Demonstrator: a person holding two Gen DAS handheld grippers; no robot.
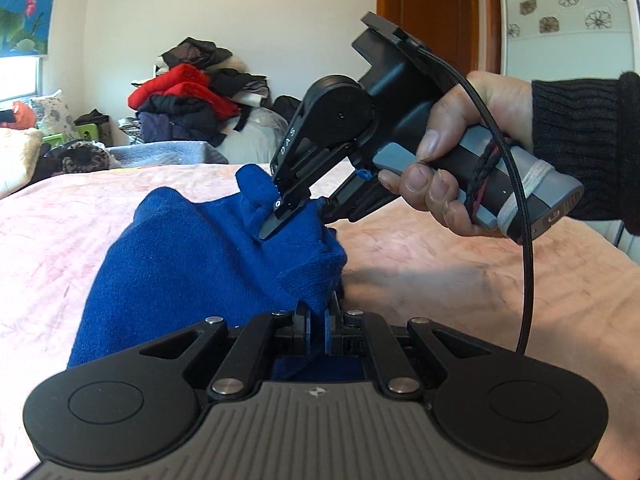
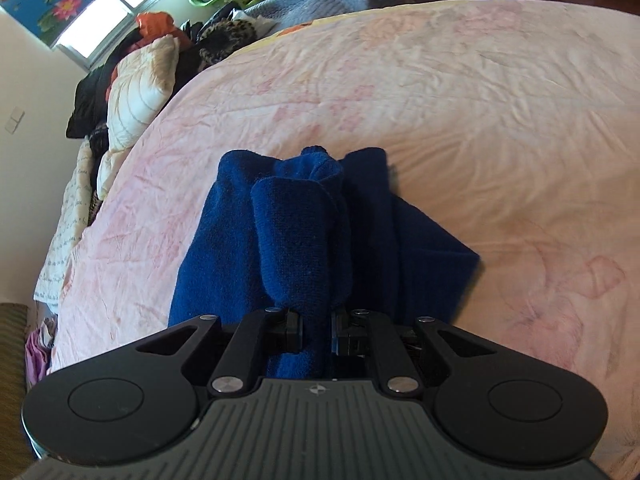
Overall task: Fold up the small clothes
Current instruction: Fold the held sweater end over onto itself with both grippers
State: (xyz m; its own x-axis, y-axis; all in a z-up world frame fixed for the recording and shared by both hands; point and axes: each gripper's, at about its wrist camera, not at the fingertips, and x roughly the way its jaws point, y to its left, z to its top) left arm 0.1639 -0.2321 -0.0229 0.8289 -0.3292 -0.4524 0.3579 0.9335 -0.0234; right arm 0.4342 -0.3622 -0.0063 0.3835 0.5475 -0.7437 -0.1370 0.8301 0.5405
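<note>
- Left wrist view: the left claw (image 1: 318,320) is clamped tight on a bunched edge of the blue knitted garment (image 1: 180,252), which hangs over the pink bedspread (image 1: 460,280).
- Only this view shows the right claw (image 1: 280,216) from outside, pinching the same garment farther along, with a hand (image 1: 464,160) in a black sleeve (image 1: 584,140) on its handle, and a clothes pile (image 1: 188,100) behind.
- Right wrist view: the right claw (image 2: 318,330) is nearly closed on a thick fold of the garment (image 2: 288,232); pillows (image 2: 136,92) lie at the bed's edge.

One blue garment (image 1: 180,256); two grippers: left gripper (image 1: 318,320), right gripper (image 1: 294,210); one bed (image 1: 440,248); one hand (image 1: 460,152).
</note>
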